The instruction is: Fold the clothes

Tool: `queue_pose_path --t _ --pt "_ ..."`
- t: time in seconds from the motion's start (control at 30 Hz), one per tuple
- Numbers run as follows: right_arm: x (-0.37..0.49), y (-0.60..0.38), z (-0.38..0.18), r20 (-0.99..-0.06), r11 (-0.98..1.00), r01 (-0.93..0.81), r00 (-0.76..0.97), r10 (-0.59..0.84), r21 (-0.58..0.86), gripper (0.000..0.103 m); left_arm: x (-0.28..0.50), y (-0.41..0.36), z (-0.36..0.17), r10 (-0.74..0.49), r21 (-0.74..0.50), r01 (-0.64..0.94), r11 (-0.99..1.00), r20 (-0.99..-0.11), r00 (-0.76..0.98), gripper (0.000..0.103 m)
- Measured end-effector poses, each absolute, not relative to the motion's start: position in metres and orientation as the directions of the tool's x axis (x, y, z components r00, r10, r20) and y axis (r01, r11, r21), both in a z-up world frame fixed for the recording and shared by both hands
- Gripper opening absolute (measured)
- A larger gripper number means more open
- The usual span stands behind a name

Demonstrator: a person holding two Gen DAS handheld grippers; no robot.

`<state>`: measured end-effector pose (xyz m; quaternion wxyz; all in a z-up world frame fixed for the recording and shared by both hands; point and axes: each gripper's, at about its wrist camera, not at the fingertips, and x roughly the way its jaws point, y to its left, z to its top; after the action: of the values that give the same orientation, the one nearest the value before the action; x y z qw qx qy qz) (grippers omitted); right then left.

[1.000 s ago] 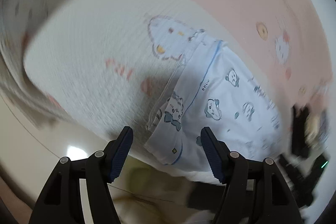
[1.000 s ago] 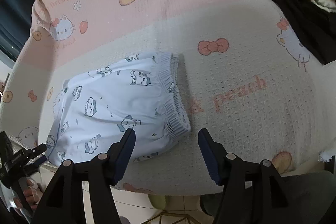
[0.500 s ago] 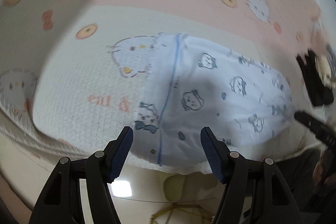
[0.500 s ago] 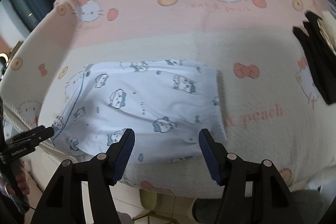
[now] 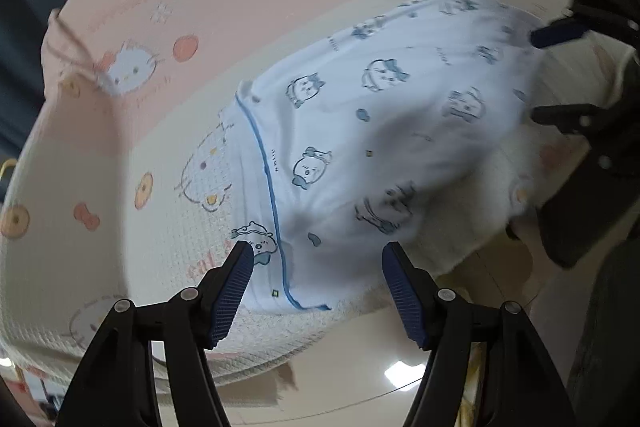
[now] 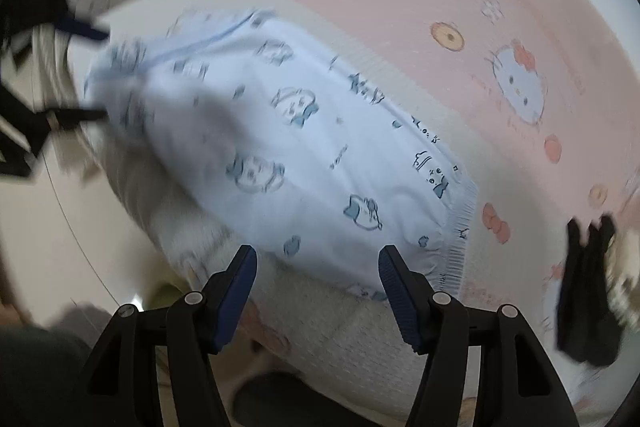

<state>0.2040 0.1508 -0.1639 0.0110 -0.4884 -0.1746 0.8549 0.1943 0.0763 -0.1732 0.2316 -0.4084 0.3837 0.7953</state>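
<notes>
1. The shorts [image 5: 380, 131], pale blue with a cartoon print, lie folded flat on the blanket [image 5: 168, 27], near its front edge.
2. The blanket is pink and cream with cat faces and bows; it covers a bed or similar surface, which one I cannot tell.
3. The left hand-held gripper [image 5: 316, 287] hangs over the piped-hem end of the shorts, jaws wide apart, holding nothing.
4. The right hand-held gripper [image 6: 316, 287] hangs over the elastic-waistband end [image 6: 460, 227], jaws likewise spread, holding nothing.
5. Each gripper shows in the other's view at the far end of the shorts, blurred.
6. Dark clothes [image 6: 584, 287] lie on the blanket to the right, well apart from the shorts.
7. Glossy floor [image 5: 360, 379] shows below the blanket's edge.
</notes>
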Motion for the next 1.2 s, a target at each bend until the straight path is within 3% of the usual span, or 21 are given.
queue_pose_path --t 0.2,0.37,0.57,0.93,1.07,1.2 --pt "0.210 0.135 -0.181 -0.808 -0.858 0.251 -0.523 0.269 -0.448 0.063 0.206 0.080 -0.193 0.010 0.546 -0.685 -0.483 -0.778 -0.628 0.065" --pt "0.216 0.132 -0.189 -0.763 -0.774 0.308 -0.561 0.322 -0.553 0.063 0.208 0.073 -0.204 -0.010 0.553 -0.698 -0.454 -0.787 -0.617 0.065" --pt "0.223 0.135 -0.204 -0.707 -0.670 0.346 -0.591 0.389 -0.657 0.063 0.210 0.072 -0.213 -0.038 0.649 -0.660 -0.378 -0.723 -0.690 0.065" --pt "0.213 0.099 -0.218 -0.552 -0.430 0.383 -0.735 0.394 -0.817 0.063 0.216 0.113 -0.221 0.033 0.726 -0.636 -0.262 -0.652 -0.757 0.065" --pt "0.218 0.102 -0.226 -0.501 -0.367 0.366 -0.764 0.405 -0.855 0.064 0.226 0.107 -0.227 0.066 0.796 -0.570 -0.202 -0.570 -0.819 0.083" --pt "0.218 0.111 -0.227 -0.492 -0.374 0.347 -0.759 0.426 -0.860 0.065 0.226 0.091 -0.223 0.108 0.791 -0.554 -0.261 -0.546 -0.831 0.089"
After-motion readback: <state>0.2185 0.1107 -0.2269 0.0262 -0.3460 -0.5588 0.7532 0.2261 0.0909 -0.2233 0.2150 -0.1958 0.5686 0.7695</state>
